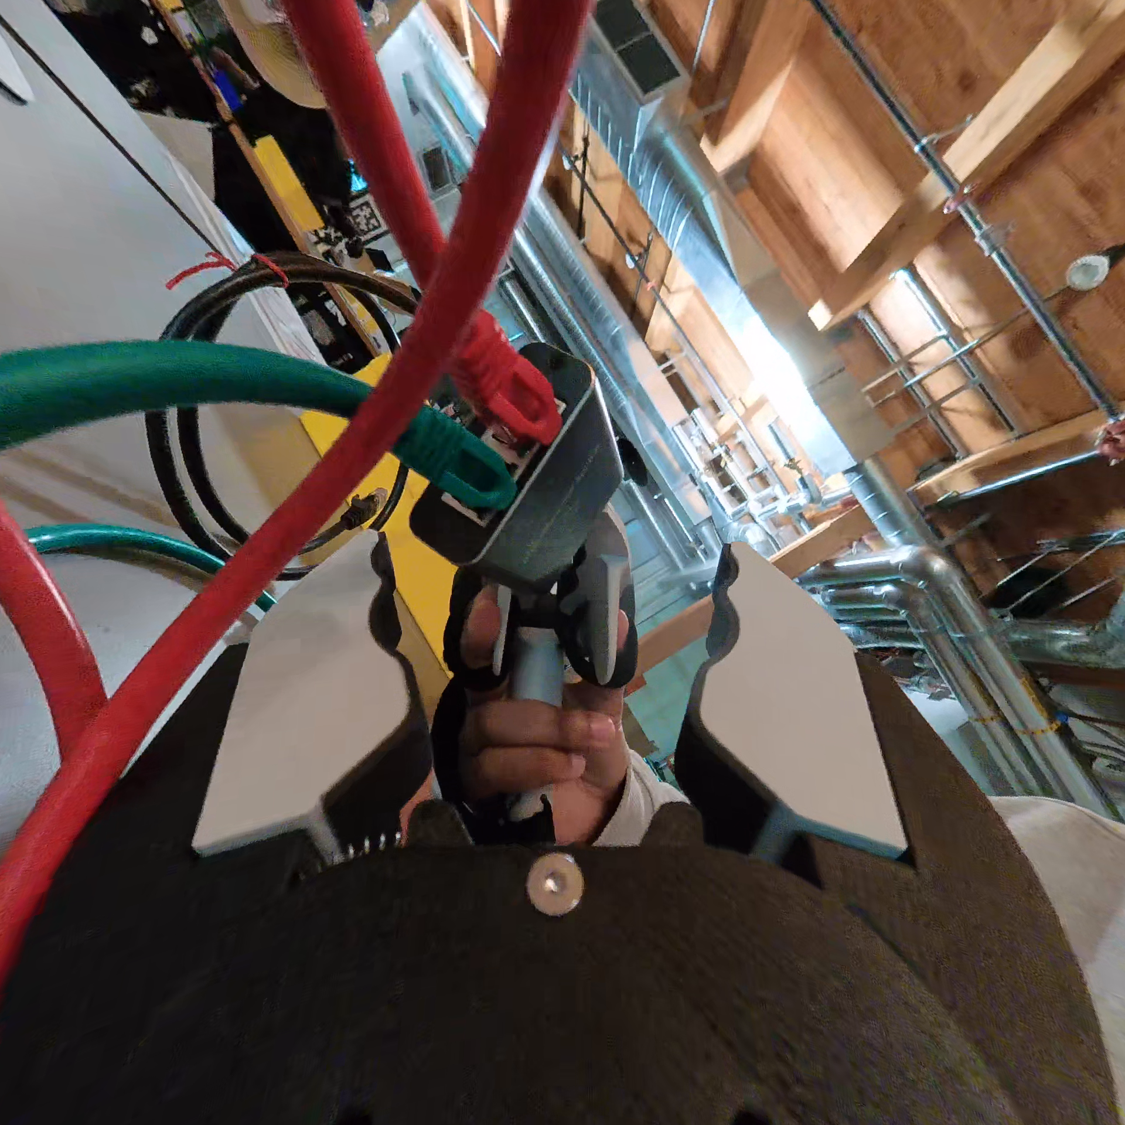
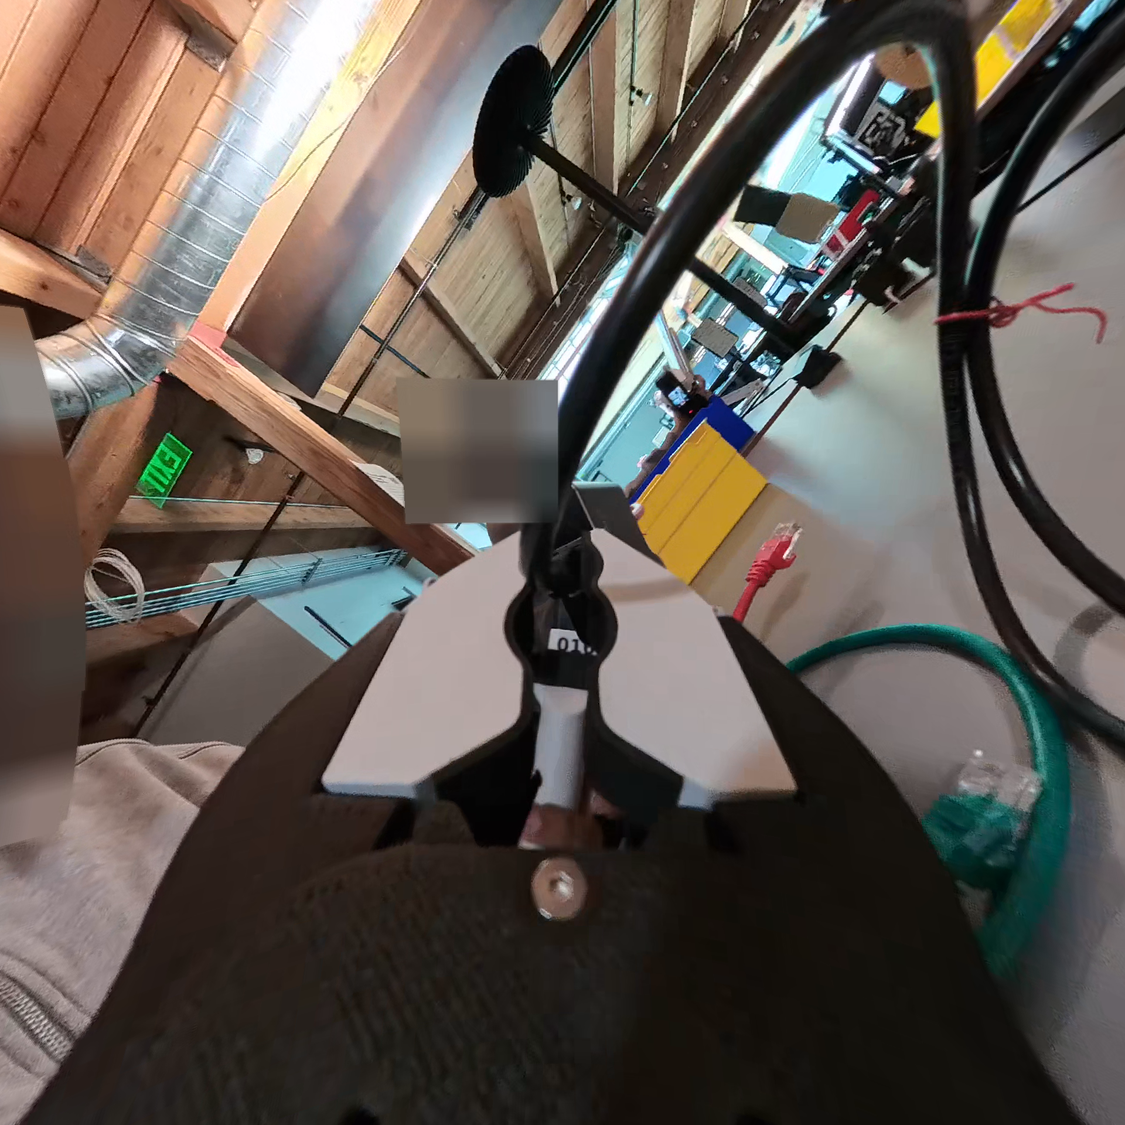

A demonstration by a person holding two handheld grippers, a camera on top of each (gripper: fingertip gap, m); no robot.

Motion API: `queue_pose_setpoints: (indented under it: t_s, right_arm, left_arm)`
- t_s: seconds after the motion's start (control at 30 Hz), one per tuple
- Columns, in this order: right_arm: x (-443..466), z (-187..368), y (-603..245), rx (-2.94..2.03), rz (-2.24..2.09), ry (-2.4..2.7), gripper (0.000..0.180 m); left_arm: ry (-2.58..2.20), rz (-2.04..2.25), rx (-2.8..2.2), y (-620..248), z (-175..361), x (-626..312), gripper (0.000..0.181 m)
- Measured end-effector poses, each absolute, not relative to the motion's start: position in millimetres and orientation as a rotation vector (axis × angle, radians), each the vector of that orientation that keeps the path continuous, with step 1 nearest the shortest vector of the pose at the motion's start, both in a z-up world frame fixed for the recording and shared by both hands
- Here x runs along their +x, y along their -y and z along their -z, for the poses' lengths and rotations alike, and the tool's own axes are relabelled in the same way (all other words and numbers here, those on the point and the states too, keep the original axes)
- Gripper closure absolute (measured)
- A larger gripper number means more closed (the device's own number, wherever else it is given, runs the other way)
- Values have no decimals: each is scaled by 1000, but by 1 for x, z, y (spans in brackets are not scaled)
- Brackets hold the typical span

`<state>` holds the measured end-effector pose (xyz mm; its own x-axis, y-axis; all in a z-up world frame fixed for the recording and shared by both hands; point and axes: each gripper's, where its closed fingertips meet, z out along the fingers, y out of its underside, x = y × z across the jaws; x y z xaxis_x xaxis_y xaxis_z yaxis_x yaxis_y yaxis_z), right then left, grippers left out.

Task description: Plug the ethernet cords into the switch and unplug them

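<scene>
- Switch held aloft: the right gripper (image 2: pixel 560 548) has its jaws clamped on the switch (image 1: pixel 548 487), lifted clear of the table (image 1: pixel 73 255) with the port face turned toward the left gripper (image 1: pixel 554 548). A hand (image 1: pixel 548 742) shows behind it on the handle.
- The left gripper's jaws stand wide apart and empty, just short of the switch and touching nothing.
- Two cords are seated side by side: a red plug (image 1: pixel 505 383) and a green plug (image 1: pixel 462 456). At least one port beside the green plug looks vacant.
- The red cord (image 1: pixel 243 596) loops across the near space between the left jaws and the ports. A black cable coil (image 1: pixel 176 462) lies farther off on the table, its loose black plug (image 1: pixel 363 508) unplugged.
- From the right wrist view, the cords' free ends lie on the table: a loose red connector (image 2: pixel 770 557) and a loose green connector (image 2: pixel 980 816), well apart.
- Judgement: plugging looks largely done, so pulling a plug likely comes next. To do it well, the left jaws should pass clear of the red loop and close on the plug body with the latch tab pressed. They should then draw straight out along the port axis while the right jaws keep the switch steady. Tugging the cord itself risks twisting the switch in its grip.
</scene>
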<state>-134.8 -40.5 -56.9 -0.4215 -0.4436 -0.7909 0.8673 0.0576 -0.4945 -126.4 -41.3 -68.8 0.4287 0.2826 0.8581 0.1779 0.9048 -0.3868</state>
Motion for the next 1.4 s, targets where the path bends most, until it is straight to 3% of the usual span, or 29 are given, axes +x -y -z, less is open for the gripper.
queue_pose_setpoints:
  t_s: [0.07,0.23,0.37,0.5,0.57,0.7,1.0,1.13,1.23,1.4]
  right_arm:
    - [-129,54,41,451,1590,-1277,168]
    - [-123,39,35,391,1590,-1151,167]
    - [-118,36,34,395,1545,-1071,167]
    - [-105,40,37,377,1518,-1123,167]
    - [-104,44,40,394,1535,-1157,168]
    - [-107,53,43,410,1540,-1257,169]
    - [-94,97,50,282,1329,-1695,149]
    - [-54,110,42,-36,1220,-1883,164]
    - [-44,95,38,-253,1389,-1917,171]
    - [-81,76,42,-209,1726,-2007,165]
  left_arm:
    - [1127,-105,-484,43,68,-128,77]
    - [1075,-174,-489,53,60,-126,87]
    - [1062,-200,-524,54,55,-126,82]
    - [972,-177,-506,58,45,-114,128]
    - [986,-164,-507,60,47,-115,128]
    - [1022,-150,-513,67,53,-113,148]
    - [1102,-299,-596,105,57,-106,154]
    - [1129,-342,-672,113,62,-105,155]
    - [1127,-323,-686,114,64,-106,155]
    - [1088,-253,-748,98,66,-108,155]
